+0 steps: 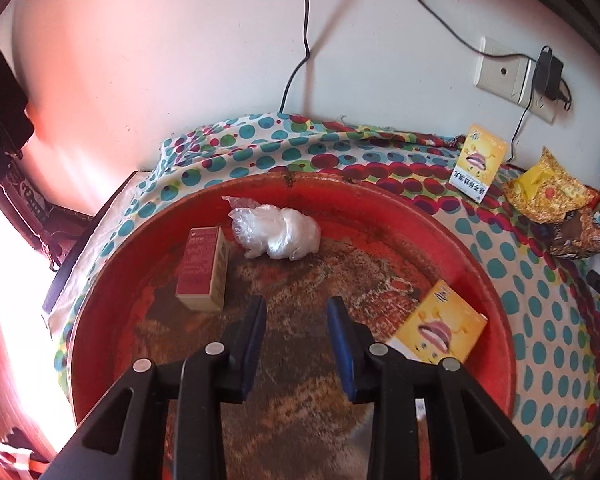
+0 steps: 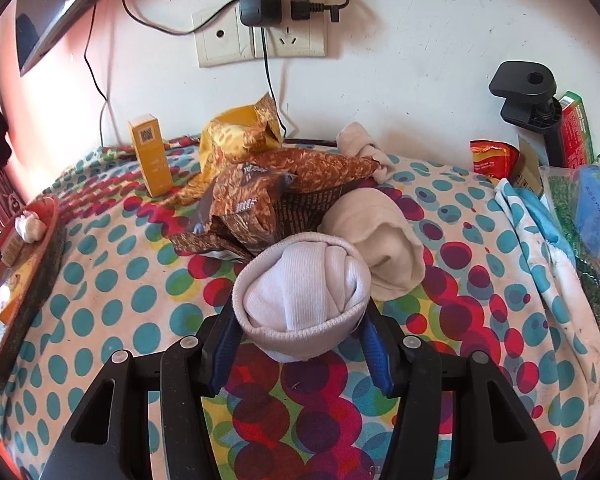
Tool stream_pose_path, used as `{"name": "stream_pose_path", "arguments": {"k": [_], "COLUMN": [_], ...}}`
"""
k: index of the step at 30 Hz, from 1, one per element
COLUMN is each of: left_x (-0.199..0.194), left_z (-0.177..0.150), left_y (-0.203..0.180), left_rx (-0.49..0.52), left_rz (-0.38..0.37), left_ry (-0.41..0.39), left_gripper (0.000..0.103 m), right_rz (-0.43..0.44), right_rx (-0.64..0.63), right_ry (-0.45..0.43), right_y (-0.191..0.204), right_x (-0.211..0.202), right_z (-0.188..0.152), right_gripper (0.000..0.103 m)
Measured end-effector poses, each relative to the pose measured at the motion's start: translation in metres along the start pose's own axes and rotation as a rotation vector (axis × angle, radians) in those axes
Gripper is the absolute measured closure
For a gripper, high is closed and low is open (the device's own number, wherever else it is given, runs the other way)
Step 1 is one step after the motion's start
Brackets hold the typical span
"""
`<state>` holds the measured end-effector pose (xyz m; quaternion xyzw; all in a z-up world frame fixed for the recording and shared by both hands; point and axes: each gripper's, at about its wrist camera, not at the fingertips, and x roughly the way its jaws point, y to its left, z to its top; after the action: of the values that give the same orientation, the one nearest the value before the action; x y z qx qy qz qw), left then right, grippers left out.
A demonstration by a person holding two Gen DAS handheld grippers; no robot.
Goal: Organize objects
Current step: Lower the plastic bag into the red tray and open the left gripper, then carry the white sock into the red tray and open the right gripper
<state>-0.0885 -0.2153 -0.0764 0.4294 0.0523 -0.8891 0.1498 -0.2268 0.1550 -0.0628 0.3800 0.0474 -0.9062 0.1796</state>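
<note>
Left wrist view: left gripper (image 1: 296,312) spread, empty, above the red tray (image 1: 496,300) holding red box (image 1: 202,268), plastic bag (image 1: 276,234) and yellow box (image 1: 440,326). Right wrist view: right gripper (image 2: 300,326) pinching a rolled white sock (image 2: 302,282) over the dotted cloth (image 2: 112,276), beside snack packets (image 2: 260,196).

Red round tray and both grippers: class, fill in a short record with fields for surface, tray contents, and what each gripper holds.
surface: spotted cloth
container: red round tray
tray contents: red-and-cream carton; crumpled clear plastic bag; yellow cartoon box
left gripper: open, nothing between its fingers, above the tray
right gripper: closed on rolled white sock
beside sock: cream rolled sock
</note>
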Motion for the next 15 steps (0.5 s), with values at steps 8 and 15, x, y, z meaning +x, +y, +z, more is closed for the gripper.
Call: {"name": "stream_pose_path", "arguments": {"k": [8, 15], "left_x": [-0.036, -0.047], "left_z": [-0.038, -0.069], "left_y": [-0.023, -0.028], "left_rx": [0.076, 0.08], "left_rz": [0.042, 0.029], "left_ry": [-0.079, -0.085], "left_gripper": [0.062, 0.062], "right_rz": [0.015, -0.028], "right_rx": [0.017, 0.027], "right_ry": [-0.045, -0.057], "right_y": [-0.003, -0.006], "right_x": [-0.009, -0.011], "right_z": [0.001, 0.0], "right_gripper": [0.051, 0.051]}}
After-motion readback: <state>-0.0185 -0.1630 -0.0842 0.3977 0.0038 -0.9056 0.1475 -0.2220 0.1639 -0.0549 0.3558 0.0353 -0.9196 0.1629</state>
